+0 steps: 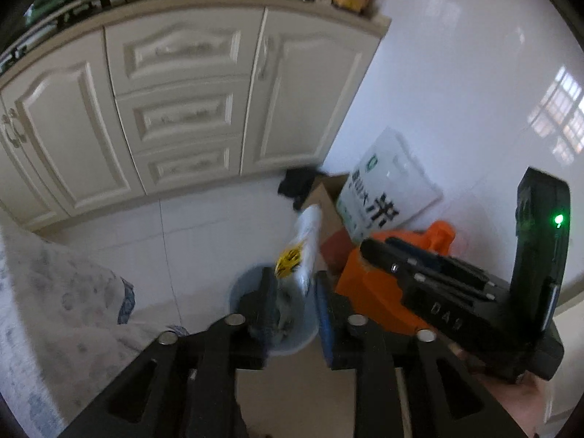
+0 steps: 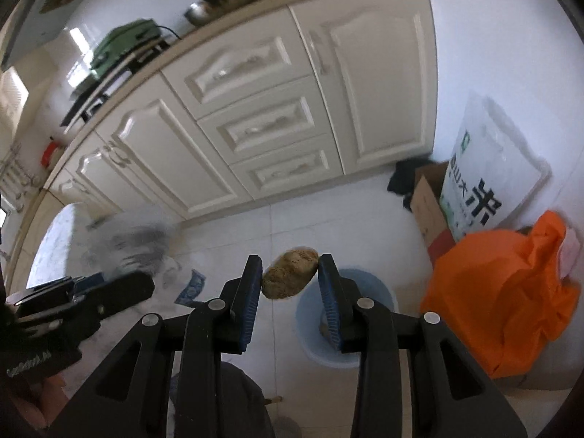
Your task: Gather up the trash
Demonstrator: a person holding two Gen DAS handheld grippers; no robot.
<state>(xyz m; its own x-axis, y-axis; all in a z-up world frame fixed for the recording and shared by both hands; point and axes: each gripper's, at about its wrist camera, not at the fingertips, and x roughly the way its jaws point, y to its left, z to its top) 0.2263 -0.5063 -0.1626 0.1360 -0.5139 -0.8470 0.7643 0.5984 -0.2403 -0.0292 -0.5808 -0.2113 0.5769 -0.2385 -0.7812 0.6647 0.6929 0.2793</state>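
Both claws over the bin

My right claw (image 2: pixel 290 273) pinches a brown lump (image 2: pixel 290 273), the bin (image 2: pixel 379 294) just below; my left claw (image 1: pixel 292 284) stands spread around a wrapper (image 1: pixel 301 255) directly above it.

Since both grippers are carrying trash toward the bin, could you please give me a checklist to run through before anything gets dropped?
1. Right gripper grips the brown lump between its pads: ok.
2. Brown lump is over the blue bin: not ok; it sits left of the rim in the right wrist view.
3. White and yellow wrapper between the left gripper fingers: ok; firm pinch: cannot tell.
4. Wrapper above the bin opening: ok in the left wrist view.
5. Bin has room: cannot tell; some trash is already inside.
6. Orange bag clear of the bin: ok.
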